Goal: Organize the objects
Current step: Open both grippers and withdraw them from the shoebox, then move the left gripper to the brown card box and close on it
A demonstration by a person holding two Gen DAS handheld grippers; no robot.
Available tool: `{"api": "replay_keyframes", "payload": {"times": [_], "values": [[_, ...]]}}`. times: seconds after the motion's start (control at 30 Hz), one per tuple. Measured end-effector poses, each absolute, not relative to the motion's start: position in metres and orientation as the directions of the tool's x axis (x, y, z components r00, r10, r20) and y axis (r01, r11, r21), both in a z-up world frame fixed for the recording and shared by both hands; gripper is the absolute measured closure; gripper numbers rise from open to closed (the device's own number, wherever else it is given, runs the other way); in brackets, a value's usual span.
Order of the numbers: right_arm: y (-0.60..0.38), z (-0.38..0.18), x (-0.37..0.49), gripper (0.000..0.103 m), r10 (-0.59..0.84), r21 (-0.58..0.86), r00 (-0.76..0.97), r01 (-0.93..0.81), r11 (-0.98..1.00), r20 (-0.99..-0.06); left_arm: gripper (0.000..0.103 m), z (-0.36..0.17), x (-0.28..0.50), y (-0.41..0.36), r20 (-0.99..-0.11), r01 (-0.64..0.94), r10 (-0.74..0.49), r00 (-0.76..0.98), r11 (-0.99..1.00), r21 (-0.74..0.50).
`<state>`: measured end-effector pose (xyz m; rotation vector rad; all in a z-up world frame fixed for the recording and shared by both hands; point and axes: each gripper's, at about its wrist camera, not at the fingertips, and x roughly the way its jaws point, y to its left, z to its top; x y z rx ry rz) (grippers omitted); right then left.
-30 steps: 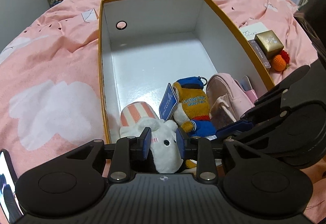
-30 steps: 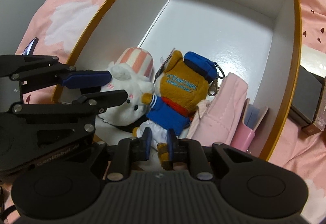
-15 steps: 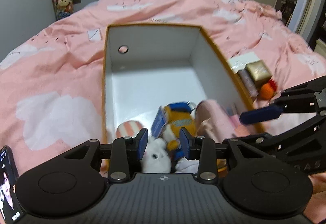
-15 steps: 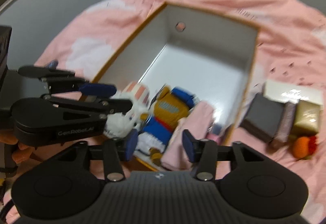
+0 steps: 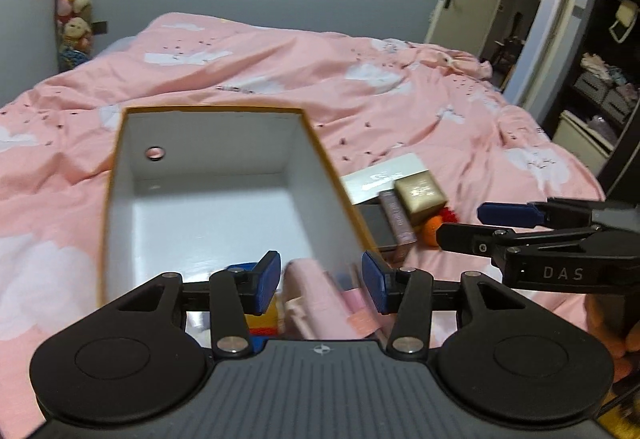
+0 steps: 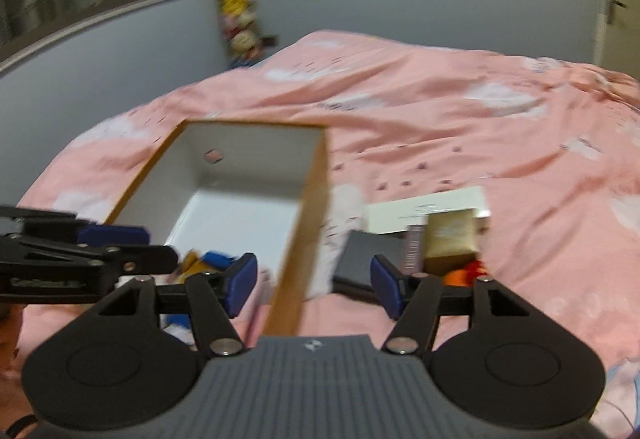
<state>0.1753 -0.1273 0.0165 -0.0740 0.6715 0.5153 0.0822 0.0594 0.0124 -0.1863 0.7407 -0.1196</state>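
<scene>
An open cardboard box [image 5: 120, 175] with an orange rim and white inside sits on the pink bed [image 5: 400, 95], a round hole in its far wall. Down at its near end there's a pink pouch [image 5: 316, 303] lying against the right wall, and beside it on the left a plush toy [image 6: 212, 259] in blue and tan, blurred and mostly hidden. Outside the box, just right of it on the bedcover, a small cluster: a flat white box [image 6: 428, 211], a dark flat case [image 6: 364, 255] nearest the box wall, a slim mauve box [image 6: 414, 245], a gold cube [image 5: 420, 193] on top, and an orange knitted toy [image 5: 430, 229] peeking out below it.
</scene>
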Motion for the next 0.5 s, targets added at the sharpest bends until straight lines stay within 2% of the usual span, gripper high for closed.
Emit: {"api": "replay_keyframes", "payload": {"times": [0.03, 0.17, 0.33, 0.43, 0.5], "values": [[-0.132, 0.014, 0.175, 0.030, 0.417, 0.095, 0.679, -0.458, 0.884, -0.604, 0.047, 0.012, 0.085, 0.056, -0.661, 0.049, -0.178, 0.729, 0.977, -0.210], [-0.154, 0.004, 0.178, 0.029, 0.355, 0.085, 0.717, -0.384, 0.919, -0.600, 0.047, 0.011, 0.097, 0.037, -0.661, 0.109, -0.193, 0.725, 0.980, -0.166], [-0.173, -0.011, 0.187, 0.026, 0.288, 0.072, 0.742, -0.309, 0.948, -0.605, 0.048, 0.009, 0.114, 0.010, -0.668, 0.216, -0.268, 0.695, 0.963, -0.162], [-0.181, -0.018, 0.196, 0.028, 0.274, 0.060, 0.737, -0.303, 0.951, -0.618, 0.057, 0.006, 0.131, -0.007, -0.697, 0.258, -0.286, 0.658, 0.955, -0.149], [-0.185, -0.021, 0.201, 0.034, 0.266, 0.044, 0.727, -0.309, 0.950, -0.633, 0.057, 0.004, 0.141, -0.016, -0.709, 0.279, -0.296, 0.640, 0.949, -0.145]]}}
